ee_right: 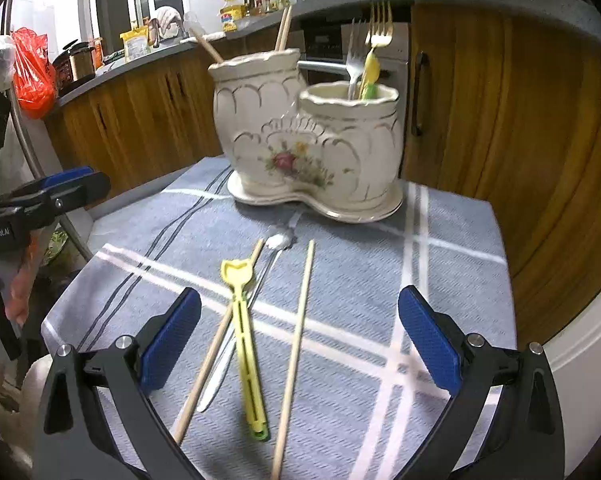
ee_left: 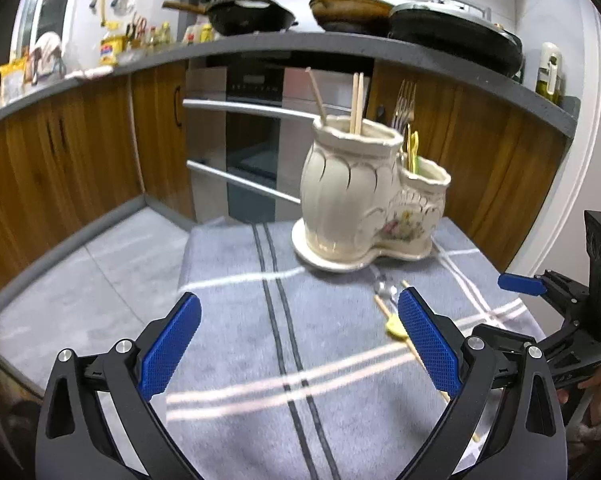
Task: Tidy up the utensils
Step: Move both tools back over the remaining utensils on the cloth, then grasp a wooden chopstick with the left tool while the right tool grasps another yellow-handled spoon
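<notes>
On the grey striped cloth (ee_right: 452,236) in front of my right gripper (ee_right: 299,344) lie the loose utensils: a yellow plastic utensil (ee_right: 245,344), two wooden chopsticks, one to its left (ee_right: 216,348) and one to its right (ee_right: 296,344), and a metal spoon (ee_right: 236,328) partly under the yellow piece. All of them sit between my right fingers, which are spread wide and grasp nothing. Beyond them stands the cream ceramic holder (ee_right: 312,140) with two joined pots; the taller pot has chopsticks in it, the shorter one holds forks (ee_right: 376,28) and yellow-green pieces. My left gripper (ee_left: 299,344) hangs over the cloth, left of the utensils, its fingers also released and bare. Wooden cabinets (ee_right: 500,120) and a grey countertop (ee_left: 260,46) surround the table.
</notes>
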`<state>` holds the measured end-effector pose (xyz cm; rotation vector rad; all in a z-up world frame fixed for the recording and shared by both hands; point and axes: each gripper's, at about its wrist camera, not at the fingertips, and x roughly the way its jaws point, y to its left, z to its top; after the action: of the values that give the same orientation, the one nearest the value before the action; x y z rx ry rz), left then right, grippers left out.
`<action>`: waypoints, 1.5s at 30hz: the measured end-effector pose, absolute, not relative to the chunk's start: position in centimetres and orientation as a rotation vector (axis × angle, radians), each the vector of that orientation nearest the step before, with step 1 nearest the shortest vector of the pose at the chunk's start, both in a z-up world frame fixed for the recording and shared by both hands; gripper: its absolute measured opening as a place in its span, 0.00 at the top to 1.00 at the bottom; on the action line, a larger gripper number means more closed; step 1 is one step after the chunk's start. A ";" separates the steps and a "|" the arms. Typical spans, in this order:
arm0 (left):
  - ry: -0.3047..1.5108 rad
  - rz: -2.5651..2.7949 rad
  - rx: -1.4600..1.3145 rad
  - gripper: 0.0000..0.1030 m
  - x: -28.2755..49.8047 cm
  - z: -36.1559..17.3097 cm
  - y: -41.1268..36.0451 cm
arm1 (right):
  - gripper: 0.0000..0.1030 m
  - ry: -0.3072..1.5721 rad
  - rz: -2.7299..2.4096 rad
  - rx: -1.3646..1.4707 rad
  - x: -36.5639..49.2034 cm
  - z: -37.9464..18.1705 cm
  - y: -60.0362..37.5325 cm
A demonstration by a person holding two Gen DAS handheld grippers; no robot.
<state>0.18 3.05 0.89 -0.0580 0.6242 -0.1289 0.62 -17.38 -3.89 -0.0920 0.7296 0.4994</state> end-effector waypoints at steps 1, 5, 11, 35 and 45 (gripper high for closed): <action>0.629 -0.129 -0.059 0.05 0.1 0.8 3.0 | 0.05 0.737 0.505 -0.097 0.6 -4.1 -17.2; 0.644 -0.128 -0.041 0.05 -0.4 0.2 2.6 | 0.06 0.749 0.512 -0.132 0.3 -4.9 -16.4; 0.665 -0.124 -0.028 0.05 -0.5 -0.5 2.4 | 0.36 0.805 0.566 -0.173 0.3 -5.8 -15.1; 0.798 -0.140 0.027 0.05 0.8 -1.7 -2.4 | 0.91 0.842 0.599 -0.040 0.3 -4.2 -17.8; 0.970 -0.117 0.030 0.24 2.7 -4.7 -6.8 | 0.91 0.770 0.591 -0.020 -0.4 -3.0 -20.2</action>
<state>2.72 -6.77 -4.67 0.0298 0.9704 -0.1169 -0.39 -20.22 -2.97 -0.0200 0.7703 0.5915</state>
